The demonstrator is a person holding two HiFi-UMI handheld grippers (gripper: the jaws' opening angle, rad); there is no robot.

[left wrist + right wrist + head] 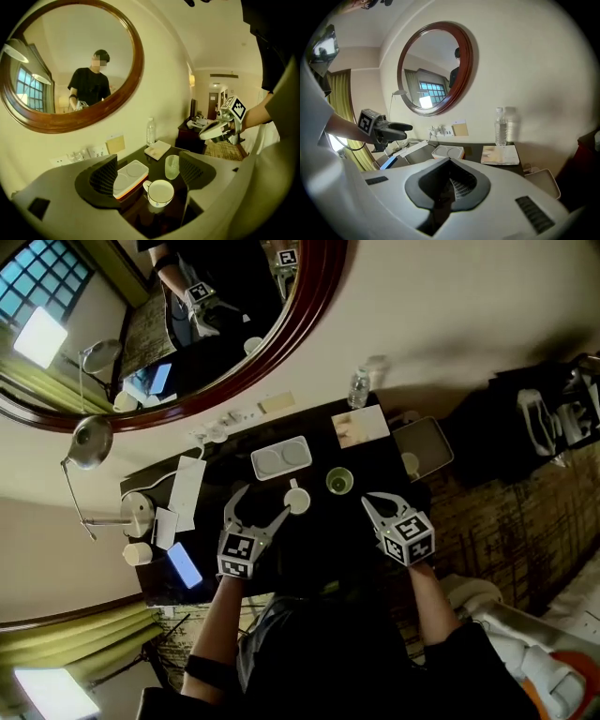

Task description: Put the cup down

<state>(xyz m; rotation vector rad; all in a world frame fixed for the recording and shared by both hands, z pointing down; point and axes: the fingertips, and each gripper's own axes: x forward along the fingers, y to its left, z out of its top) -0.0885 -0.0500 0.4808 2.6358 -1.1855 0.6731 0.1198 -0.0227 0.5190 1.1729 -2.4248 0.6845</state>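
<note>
White cup (pixel 297 500) sat upright on the dark bench (pixel 384 474), just beside a green glass (pixel 339 482) — my left tongs (pixel 264 505) spread, near it but not touching. Right tongs (pixel 369 500) pressed together — nothing between them.

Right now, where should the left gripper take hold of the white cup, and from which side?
Probably the rim, from above: one jaw inside, one outside, on the near side. The cup stands upright and open; its handle points toward the tray, and the glass stands close behind.
</note>
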